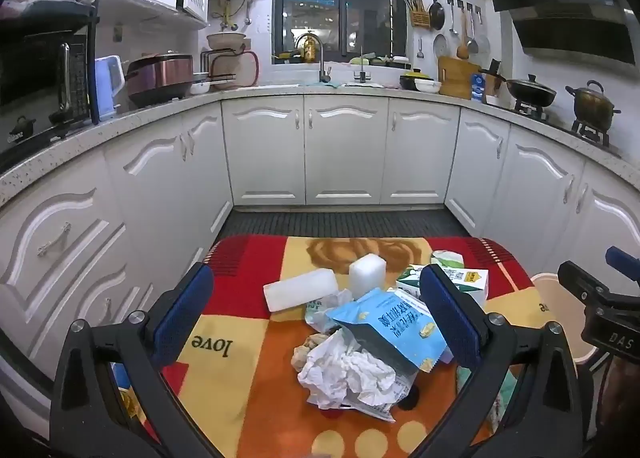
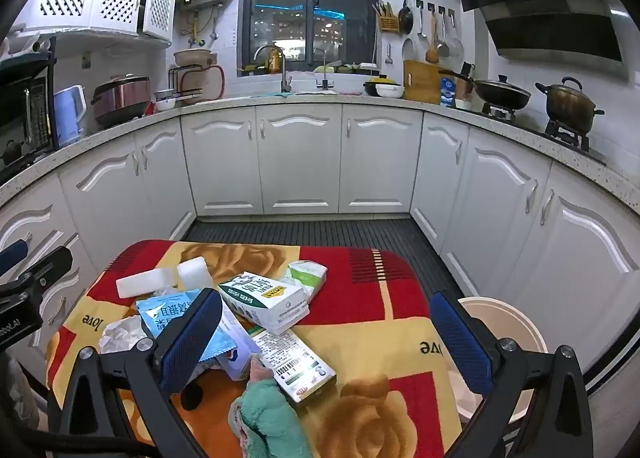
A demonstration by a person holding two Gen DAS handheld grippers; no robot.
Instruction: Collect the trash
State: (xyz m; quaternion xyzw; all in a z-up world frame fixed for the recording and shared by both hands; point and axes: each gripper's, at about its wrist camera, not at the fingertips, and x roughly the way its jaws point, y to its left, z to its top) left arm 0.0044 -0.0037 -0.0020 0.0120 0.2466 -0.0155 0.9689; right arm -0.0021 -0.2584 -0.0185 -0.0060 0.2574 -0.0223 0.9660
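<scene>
Trash lies on a table under a red, yellow and orange cloth (image 1: 248,398) (image 2: 380,298). There is crumpled white paper (image 1: 348,374) (image 2: 120,334), a light blue packet (image 1: 396,326) (image 2: 172,310), two white foam blocks (image 1: 300,290) (image 2: 146,282), a green-white milk carton (image 1: 468,278) (image 2: 264,298), a flat printed box (image 2: 296,366) and a green rag (image 2: 268,422). My left gripper (image 1: 320,322) is open above the paper and packet. My right gripper (image 2: 328,342) is open above the flat box. A beige bin (image 2: 500,322) (image 1: 560,314) stands right of the table.
White kitchen cabinets (image 1: 344,150) wrap around on three sides, with a dark floor mat (image 2: 312,230) behind the table. Counters hold a rice cooker (image 1: 160,78), kettle, sink tap, wok (image 2: 500,92) and pot (image 2: 568,102). The right gripper shows at the right edge of the left wrist view (image 1: 600,306).
</scene>
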